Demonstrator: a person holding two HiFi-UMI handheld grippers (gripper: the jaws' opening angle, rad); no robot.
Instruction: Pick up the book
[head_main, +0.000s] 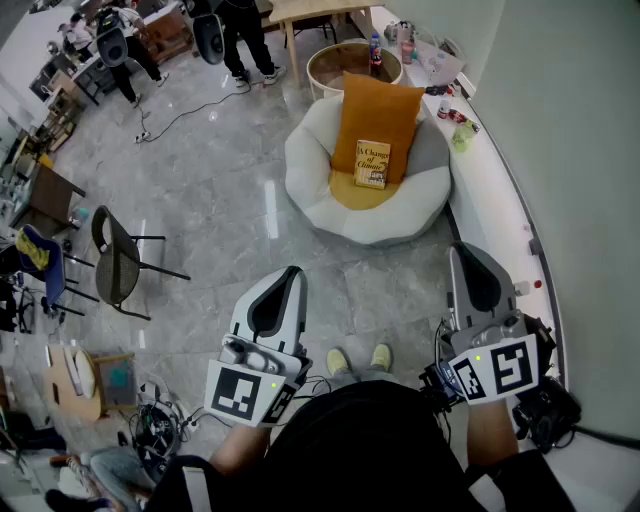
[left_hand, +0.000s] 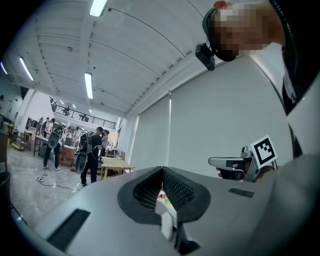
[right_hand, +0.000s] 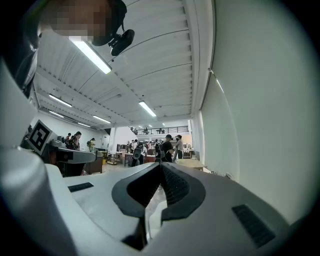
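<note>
- Two grippers, both idle: my left gripper (head_main: 288, 276) and right gripper (head_main: 463, 256) are held level close to my body. Each has its jaws pressed together with nothing between them.
- The book (head_main: 372, 163) is far ahead across the floor (head_main: 230, 215). It stands tilted back against an orange cushion (head_main: 380, 105) in the seat of a white beanbag chair (head_main: 310, 180), cover facing me.
- I judge the step in hand to be the approach. Neither gripper is anywhere near the book, so the task has hardly begun.
- To do it well, I would walk straight up to the near side of the beanbag, keeping the book centred between the two grippers.
- I would open the jaws of the chosen gripper before arriving, wide enough for the book's thickness, not at the last instant.
- The top edge looks like the best place to take hold, since it stands free of the seat. One jaw should slip behind it against the cushion and the other in front.
- The cushion and beanbag look soft, so pushing would likely sink or tip the book. I would close gently, then lift upward.
</note>
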